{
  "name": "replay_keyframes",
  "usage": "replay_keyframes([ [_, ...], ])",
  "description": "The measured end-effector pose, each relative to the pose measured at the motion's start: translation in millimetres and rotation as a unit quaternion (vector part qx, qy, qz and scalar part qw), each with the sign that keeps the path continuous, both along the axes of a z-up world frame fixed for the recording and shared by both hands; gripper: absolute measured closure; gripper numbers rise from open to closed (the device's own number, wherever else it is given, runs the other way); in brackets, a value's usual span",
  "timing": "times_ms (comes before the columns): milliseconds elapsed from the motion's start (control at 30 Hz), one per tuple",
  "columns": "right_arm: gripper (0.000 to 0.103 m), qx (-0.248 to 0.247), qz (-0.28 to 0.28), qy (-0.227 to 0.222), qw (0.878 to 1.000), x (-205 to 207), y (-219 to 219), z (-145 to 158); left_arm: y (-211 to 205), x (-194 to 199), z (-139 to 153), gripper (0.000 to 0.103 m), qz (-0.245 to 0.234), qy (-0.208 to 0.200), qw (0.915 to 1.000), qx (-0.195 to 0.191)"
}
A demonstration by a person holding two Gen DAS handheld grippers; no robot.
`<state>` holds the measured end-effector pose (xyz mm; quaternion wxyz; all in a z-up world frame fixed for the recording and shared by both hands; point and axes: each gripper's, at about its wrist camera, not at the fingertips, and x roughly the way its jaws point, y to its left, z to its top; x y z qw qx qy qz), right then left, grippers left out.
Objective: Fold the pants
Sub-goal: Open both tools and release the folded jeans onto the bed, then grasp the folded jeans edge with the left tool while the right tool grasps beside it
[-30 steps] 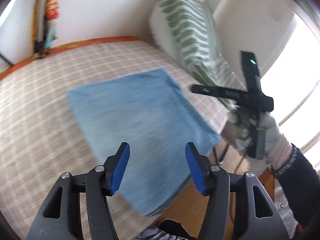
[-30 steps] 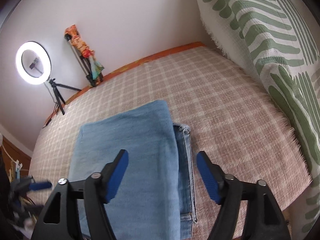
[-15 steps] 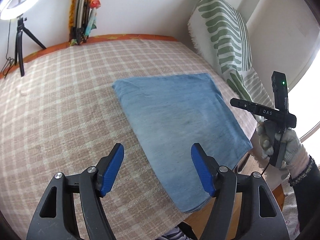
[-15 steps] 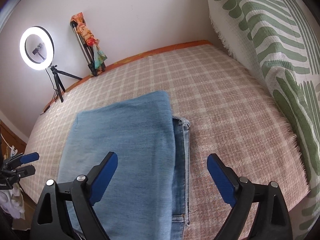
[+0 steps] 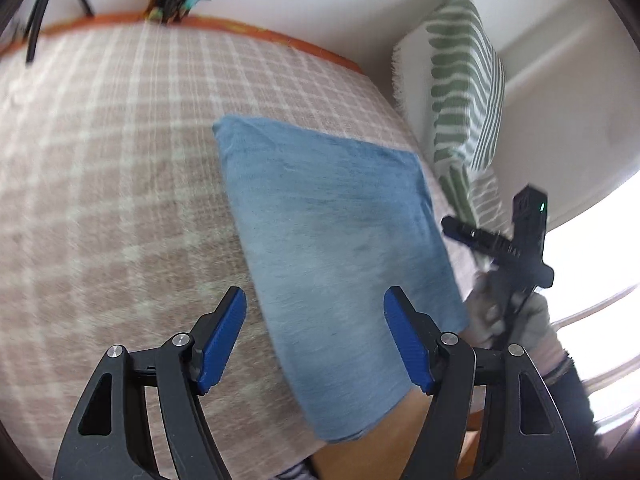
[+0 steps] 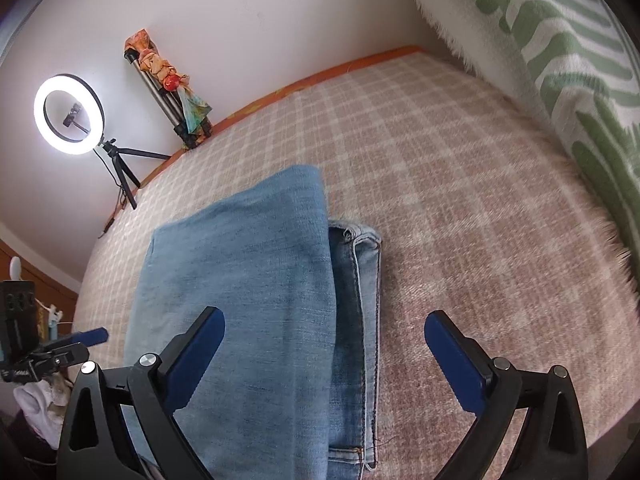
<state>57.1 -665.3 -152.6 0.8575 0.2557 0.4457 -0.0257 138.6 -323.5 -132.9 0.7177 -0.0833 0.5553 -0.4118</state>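
Both grippers' jaws have just been opening: the right gripper (image 6: 324,344) gapes wide, the left gripper (image 5: 314,334) moderately. Neither holds the folded jeans (image 6: 256,300), so folding looks nearly finished.

Room: white wall (image 6: 248,8); plaid-covered bed (image 6: 440,168); lit ring light (image 6: 69,114) on tripod; bright window (image 5: 600,264).

One pants (image 6: 248,280), two claws (image 5: 314,336)
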Motion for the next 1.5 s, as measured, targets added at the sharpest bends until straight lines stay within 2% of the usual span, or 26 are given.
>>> replay_keyframes([
  [100, 0.002, 0.016, 0.008, -0.001, 1.0, 2, -2, -4, 0, 7, -9, 0.032, 0.011, 0.031, 0.9994, -0.014],
  [233, 0.002, 0.035, 0.02, -0.001, 0.999, 6, -1, -11, -4, 10, -16, 0.032, 0.011, 0.038, 0.9991, -0.016],
  [400, 0.001, 0.035, 0.026, 0.031, 0.999, 10, 1, -29, -10, 9, -25, 0.032, 0.002, 0.048, 0.9987, -0.012],
  [600, 0.001, 0.022, 0.034, 0.014, 0.999, 6, 5, -31, -18, 9, -36, 0.032, -0.007, 0.05, 0.9987, 0.0],
  [800, 0.023, 0.035, 0.06, -0.022, 0.997, 0, 14, -30, -29, 10, -37, 0.032, -0.013, 0.035, 0.9993, 0.008],
  [867, 0.024, 0.044, 0.067, -0.029, 0.996, -1, 16, -32, -34, 11, -37, 0.032, -0.02, 0.028, 0.9994, 0.012],
  [900, 0.024, 0.037, 0.073, -0.03, 0.996, -1, 18, -31, -36, 10, -37, 0.032, -0.023, 0.024, 0.9994, 0.013],
  [1033, 0.04, 0.043, 0.073, -0.029, 0.996, 4, 24, -33, -43, 10, -37, 0.034, -0.024, 0.012, 0.9995, 0.018],
  [1167, 0.05, 0.024, 0.066, -0.019, 0.997, 7, 33, -29, -44, 9, -37, 0.036, -0.028, -0.002, 0.9993, 0.024],
  [1333, 0.069, -0.02, 0.062, -0.011, 0.998, 9, 44, -18, -50, 8, -36, 0.055, -0.024, -0.028, 0.9986, 0.037],
  [1400, 0.072, -0.04, 0.064, -0.004, 0.997, 11, 49, -14, -54, 5, -31, 0.064, -0.021, -0.049, 0.9977, 0.043],
  [1500, 0.076, -0.086, 0.072, 0.006, 0.994, 13, 60, -8, -57, -2, -24, 0.073, -0.025, -0.087, 0.9945, 0.052],
])
